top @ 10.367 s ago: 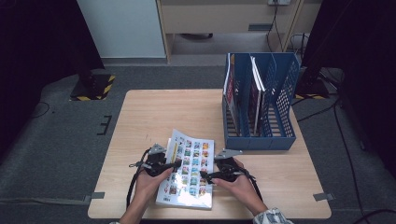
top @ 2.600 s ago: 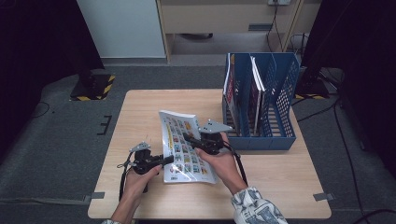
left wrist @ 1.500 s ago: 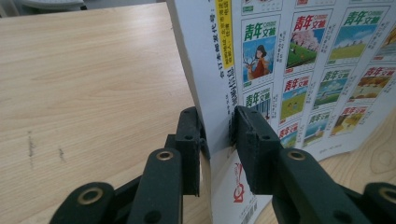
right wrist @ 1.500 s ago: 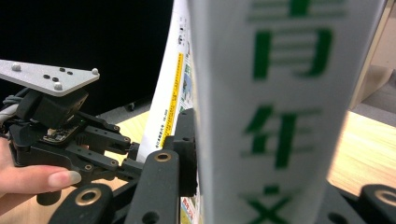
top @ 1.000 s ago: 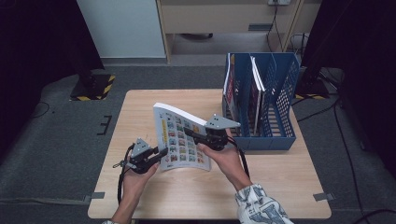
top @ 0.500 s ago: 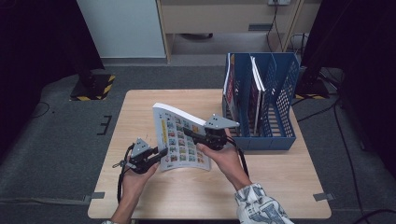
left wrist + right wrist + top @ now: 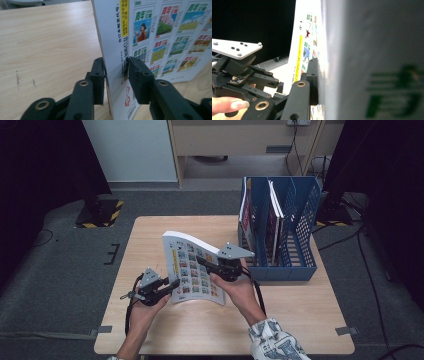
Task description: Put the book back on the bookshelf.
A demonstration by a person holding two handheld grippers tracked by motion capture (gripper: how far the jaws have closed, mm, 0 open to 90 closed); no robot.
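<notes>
At the left we see our left gripper (image 7: pixel 170 285) with its fingers clamped on the magazine's (image 7: pixel 192 270) spine edge, just above the table (image 7: pixel 300 315). The magazine stands tilted, its cover a grid of small pictures headed 青年文摘, with a yellow strip of print. Our right gripper (image 7: pixel 204 262) has its fingers closed on the cover's upper part. Farther right stands the blue file rack (image 7: pixel 295 240).

Glossy paper magazine (image 7: pixel 192 270), matt black tongs (image 7: pixel 116 75), seemingly plastic, light wood-grain table (image 7: pixel 150 235), perforated blue plastic rack (image 7: pixel 300 235)
</notes>
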